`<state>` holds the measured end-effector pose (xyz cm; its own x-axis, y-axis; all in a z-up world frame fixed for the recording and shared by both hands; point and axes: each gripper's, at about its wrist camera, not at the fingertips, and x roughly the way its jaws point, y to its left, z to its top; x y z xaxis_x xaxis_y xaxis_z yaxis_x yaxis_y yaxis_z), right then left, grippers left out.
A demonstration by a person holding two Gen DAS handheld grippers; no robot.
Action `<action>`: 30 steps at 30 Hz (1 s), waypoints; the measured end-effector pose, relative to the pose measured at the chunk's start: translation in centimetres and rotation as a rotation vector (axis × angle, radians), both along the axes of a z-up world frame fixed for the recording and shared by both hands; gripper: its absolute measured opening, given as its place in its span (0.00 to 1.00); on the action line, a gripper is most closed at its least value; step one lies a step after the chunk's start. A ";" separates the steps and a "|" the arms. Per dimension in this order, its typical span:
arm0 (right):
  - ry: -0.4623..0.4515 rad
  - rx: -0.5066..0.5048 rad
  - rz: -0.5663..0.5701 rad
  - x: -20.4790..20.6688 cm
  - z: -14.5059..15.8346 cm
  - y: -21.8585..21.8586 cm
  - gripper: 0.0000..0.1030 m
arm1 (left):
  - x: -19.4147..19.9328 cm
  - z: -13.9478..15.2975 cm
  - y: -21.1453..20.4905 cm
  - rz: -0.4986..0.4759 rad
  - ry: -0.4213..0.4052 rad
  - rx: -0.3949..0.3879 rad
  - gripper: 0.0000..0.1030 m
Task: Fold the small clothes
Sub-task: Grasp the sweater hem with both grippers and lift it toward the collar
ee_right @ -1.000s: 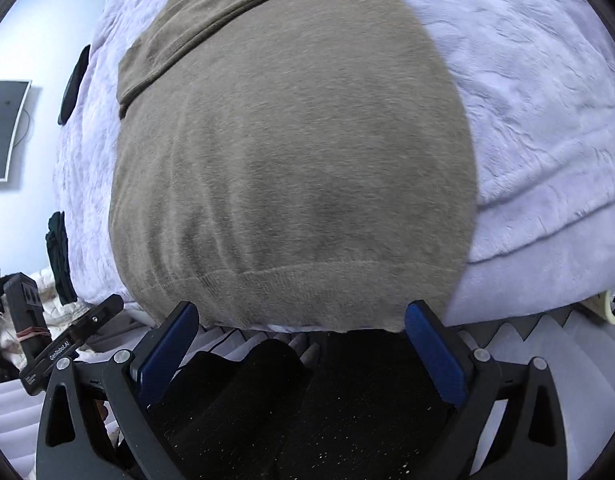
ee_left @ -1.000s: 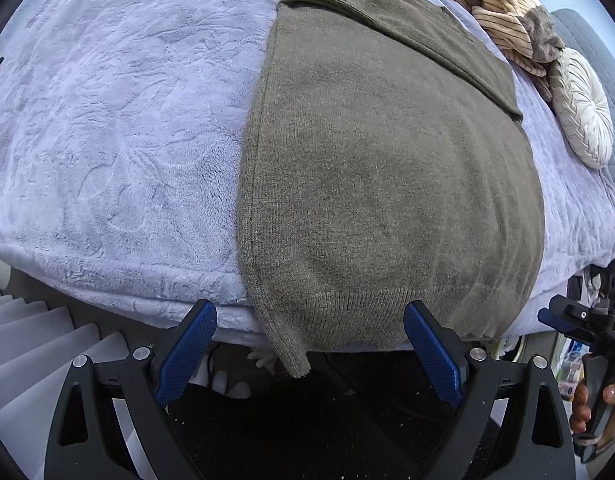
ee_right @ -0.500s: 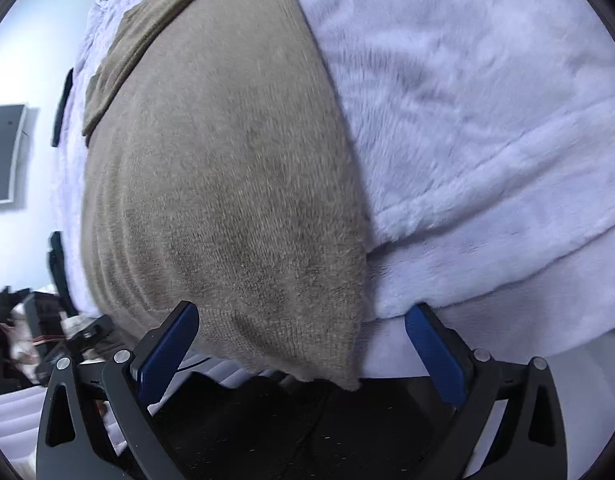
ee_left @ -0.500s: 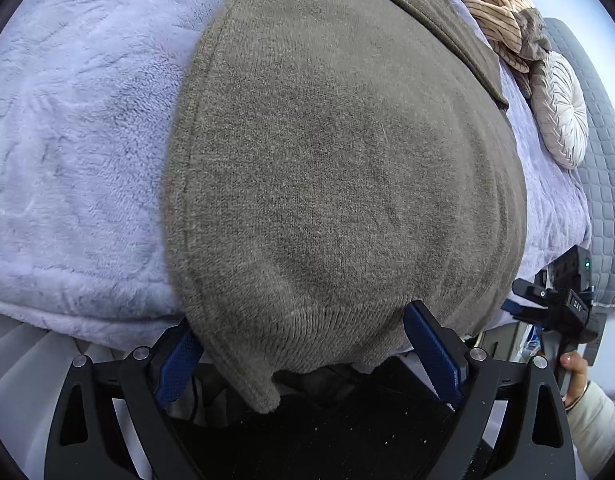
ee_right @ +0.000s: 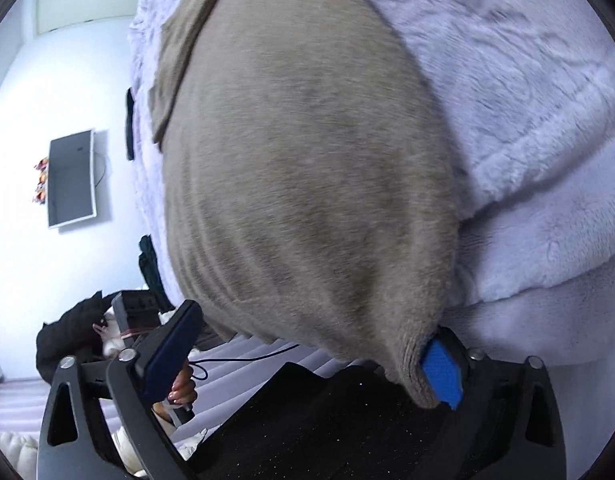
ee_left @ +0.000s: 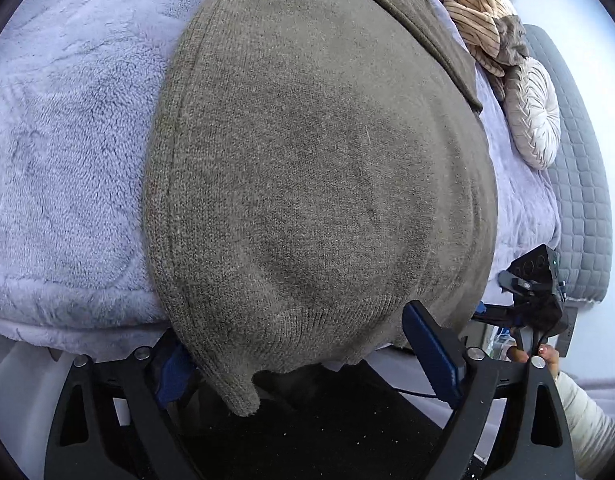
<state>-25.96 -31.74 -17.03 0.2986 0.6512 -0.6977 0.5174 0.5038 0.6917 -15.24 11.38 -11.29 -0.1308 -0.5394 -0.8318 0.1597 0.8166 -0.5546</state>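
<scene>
My left gripper [ee_left: 303, 364] has its blue-padded jaws spread wide, the hem corner of the olive-brown knitted sweater [ee_left: 307, 184] drooping between them, gripped by neither. My right gripper [ee_right: 303, 360] is likewise spread, the sweater's other hem corner draped against its right pad. The sweater lies flat on the fluffy lilac blanket [ee_left: 67, 140], hem overhanging the bed edge.

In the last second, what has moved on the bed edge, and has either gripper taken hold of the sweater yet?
Both grippers moved in to the hem of the olive sweater, one at each bottom corner. The left gripper now has the hem between its open fingers; the right gripper has the other corner against its right pad, jaws open too. Neither has closed. The sweater lies flat on the lavender blanket as before; striped garment and round cushion unmoved.
</scene>
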 end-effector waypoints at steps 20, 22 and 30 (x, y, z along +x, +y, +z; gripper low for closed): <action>-0.102 0.064 -0.097 0.4 3.6 1.3 0.11 | 0.9 4.1 0.0 0.009 -0.044 -0.201 0.12; -0.124 0.085 -0.104 1.2 4.2 1.6 0.11 | 1.5 4.7 0.1 0.037 -0.042 -0.230 0.12; -0.239 0.162 -0.081 6.8 8.2 1.2 0.08 | 6.4 8.7 -0.2 0.192 -0.103 -0.334 0.12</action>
